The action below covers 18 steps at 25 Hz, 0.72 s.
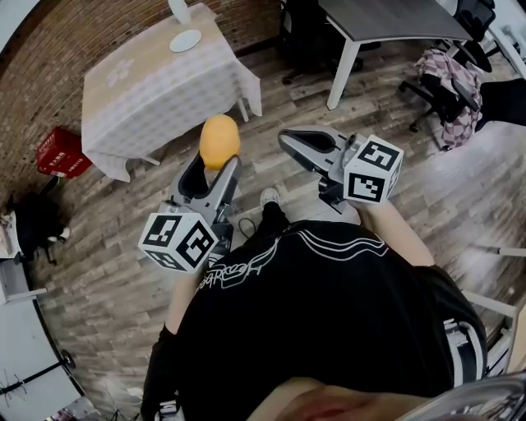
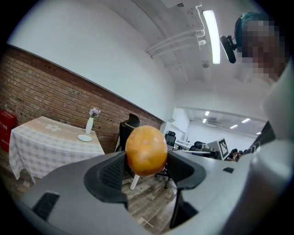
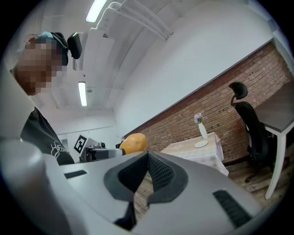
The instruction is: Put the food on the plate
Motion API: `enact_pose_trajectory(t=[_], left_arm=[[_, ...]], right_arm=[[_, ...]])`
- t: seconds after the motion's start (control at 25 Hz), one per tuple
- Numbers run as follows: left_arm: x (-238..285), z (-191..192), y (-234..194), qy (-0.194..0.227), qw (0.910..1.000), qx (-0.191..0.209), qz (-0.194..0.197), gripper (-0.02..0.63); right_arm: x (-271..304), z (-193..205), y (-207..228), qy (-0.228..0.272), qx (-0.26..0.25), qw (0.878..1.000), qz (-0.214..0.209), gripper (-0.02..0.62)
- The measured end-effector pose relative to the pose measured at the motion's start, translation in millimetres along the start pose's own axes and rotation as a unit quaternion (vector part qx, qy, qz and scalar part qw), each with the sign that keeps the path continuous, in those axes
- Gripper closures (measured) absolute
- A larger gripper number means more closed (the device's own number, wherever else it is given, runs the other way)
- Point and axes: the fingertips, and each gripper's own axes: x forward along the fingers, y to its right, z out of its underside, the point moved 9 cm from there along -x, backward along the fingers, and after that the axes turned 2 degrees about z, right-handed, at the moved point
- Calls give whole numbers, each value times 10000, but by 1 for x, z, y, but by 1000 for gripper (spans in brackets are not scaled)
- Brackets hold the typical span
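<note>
My left gripper (image 1: 217,158) is shut on a round orange-yellow food item (image 1: 219,141), held in the air above the wooden floor. In the left gripper view the food (image 2: 146,150) sits squeezed between the two dark pads. The small white plate (image 1: 185,40) lies on the far cloth-covered table, well ahead of both grippers; it also shows as a plate (image 2: 85,137) beside a vase, and as a plate (image 3: 200,144) in the right gripper view. My right gripper (image 1: 289,141) hovers to the right of the food, its jaws (image 3: 148,158) shut with nothing between them.
The table (image 1: 156,90) has a pale checked cloth and a white vase (image 1: 179,10) at its far edge. A red crate (image 1: 59,152) stands to the table's left. A grey desk (image 1: 394,20) and office chairs (image 1: 448,78) are at the right.
</note>
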Motion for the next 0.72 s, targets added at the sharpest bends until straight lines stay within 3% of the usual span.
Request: enact_pose_trajectory(t=[0.44, 0.72], left_arm=[[76, -50, -100, -142, 9997, -195, 25, 327], [136, -97, -168, -241, 9995, -78, 164, 327]], right_arm=[[79, -33, 84, -105, 167, 9995, 232, 598], [142, -72, 144, -132, 212, 9988, 428, 598]])
